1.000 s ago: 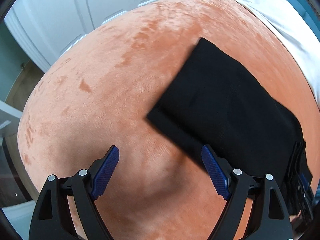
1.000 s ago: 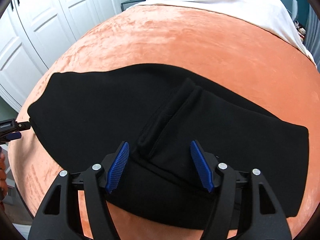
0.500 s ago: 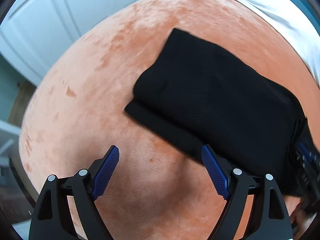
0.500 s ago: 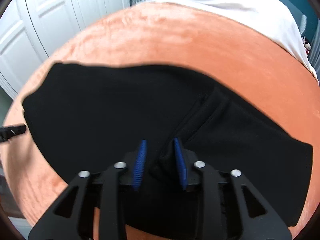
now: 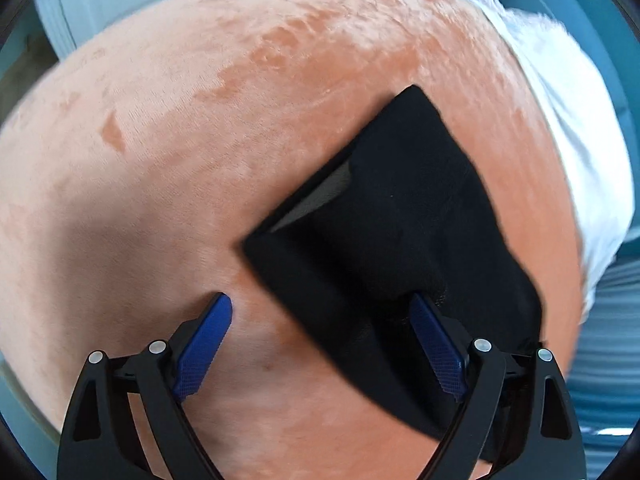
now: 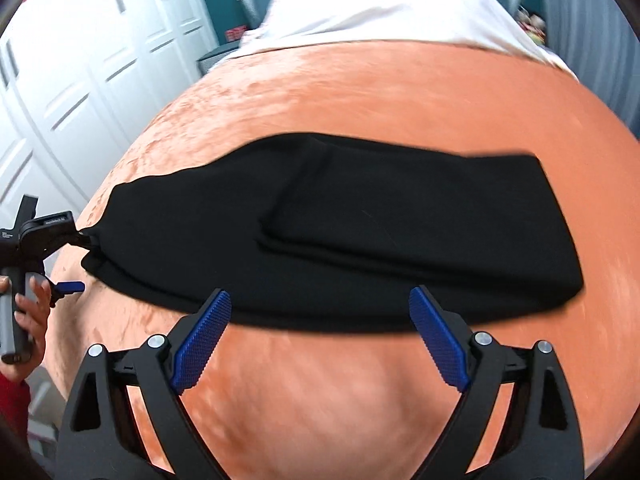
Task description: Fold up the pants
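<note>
The black pants (image 6: 360, 232) lie folded lengthwise on the orange velvet blanket (image 6: 360, 380) of the bed, stretched parallel to its near edge, with a second layer doubled back over the half toward the right. The right gripper (image 6: 320, 336) hovers above the near edge of the fabric, its jaws wide apart and holding nothing. The left gripper (image 5: 322, 344) sits at the pants' left end; in its own view the jaws stand apart, straddling the corner, with one blue pad on bare blanket and the other over the cloth, though in the right wrist view its tip seems to touch a pinched bit of fabric, so whether it has any hold there I cannot tell. The main risk, as I judge it, is that a pull from that end would drag the whole stack along the plush surface and slide the doubled layer out of line, since neither hand pins the other end. A close on the corner could also catch only the top ply, for the layers gape there, leaving the lower one behind when lifted. The blanket's soft pile might be pinched along with the cloth. The white bedding (image 6: 400, 8) at the far end lies well apart.
</note>
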The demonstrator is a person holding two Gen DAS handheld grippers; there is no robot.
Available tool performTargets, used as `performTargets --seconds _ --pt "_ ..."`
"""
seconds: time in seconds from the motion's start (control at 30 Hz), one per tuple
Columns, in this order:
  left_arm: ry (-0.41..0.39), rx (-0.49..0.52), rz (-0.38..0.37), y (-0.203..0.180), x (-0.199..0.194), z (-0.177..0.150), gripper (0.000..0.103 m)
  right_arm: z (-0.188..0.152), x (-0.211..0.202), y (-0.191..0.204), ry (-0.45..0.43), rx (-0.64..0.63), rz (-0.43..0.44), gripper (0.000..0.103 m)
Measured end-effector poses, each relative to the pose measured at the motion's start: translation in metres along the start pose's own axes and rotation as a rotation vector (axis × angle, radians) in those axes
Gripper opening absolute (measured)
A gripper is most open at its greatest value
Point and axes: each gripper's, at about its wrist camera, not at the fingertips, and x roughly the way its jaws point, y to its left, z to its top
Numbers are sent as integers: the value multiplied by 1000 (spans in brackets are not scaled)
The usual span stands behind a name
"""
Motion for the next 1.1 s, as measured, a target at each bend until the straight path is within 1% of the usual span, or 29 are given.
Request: performTargets --seconds 0.07,0.13,0.23,0.27,0.3,0.33,0.37,0.4,0.43,0.47,0.53,0.57,0.6,0.63,0.67,0.7,0.73,0.77,0.8,0.87,0.9,0.93,1.0,1.07,1.1 --pt "11 -58 -57 3 0 -2 87 -7 -7 -13 2 28 -11 89" --pt "5 -76 -67 1 -3 -5 87 -12 -12 -25 13 54 -5 89" --pt "-14 -46 -89 -7 -14 -18 87 -15 -13 -37 25 76 -9 89" --pt "-32 -27 -95 -11 -19 -23 88 -16 -14 -39 26 75 -15 89" --pt "-57 -2 -91 -16 -24 -25 88 -14 -12 -39 32 64 -19 89" --pt "-93 34 -46 -22 -29 -29 88 -10 -11 -36 32 43 -14 89" --pt "-124 64 14 -27 -30 -31 88 -7 -10 -31 28 20 -11 89" --pt "-137 76 44 -30 -28 -30 88 -1 -7 -23 21 -32 -9 89" --pt "-137 87 84 -33 -23 -29 88 5 -3 -14 23 -78 -10 89" --pt "-117 84 104 -34 -16 -26 88 12 4 -3 27 -123 -9 89" --pt "-68 60 97 -31 -4 -22 88 26 20 22 15 -226 -17 89" --pt "-41 40 108 -28 1 -21 88 34 33 40 9 -300 -38 89" --pt "-29 25 104 -25 4 -20 88 38 43 50 8 -346 -56 89" --pt "-29 17 103 -23 5 -21 88 42 59 64 14 -410 -81 89" --pt "-40 21 107 -22 4 -22 88 44 69 72 17 -447 -99 89" --pt "-48 29 109 -22 2 -23 88 46 88 81 40 -492 -119 88" --pt "-58 46 120 -22 0 -24 88 46 102 84 64 -511 -125 80" --pt "-63 63 132 -22 -2 -24 88 46 120 85 110 -519 -123 72" --pt "-63 75 135 -22 -2 -24 88 46 128 82 128 -508 -113 60" --pt "-48 89 126 -17 0 -21 88 52 131 76 114 -462 -98 51" --pt "-38 93 116 -17 1 -19 88 56 129 75 119 -442 -85 39" --pt "-29 96 108 -15 2 -19 88 61 124 74 123 -409 -59 19" --pt "-32 98 98 -15 4 -17 88 66 112 78 116 -385 -34 18" --pt "-35 92 96 -16 6 -17 92 67 104 89 103 -408 -11 18" --pt "-38 93 108 -17 7 -17 92 63 110 93 130 -413 13 18"
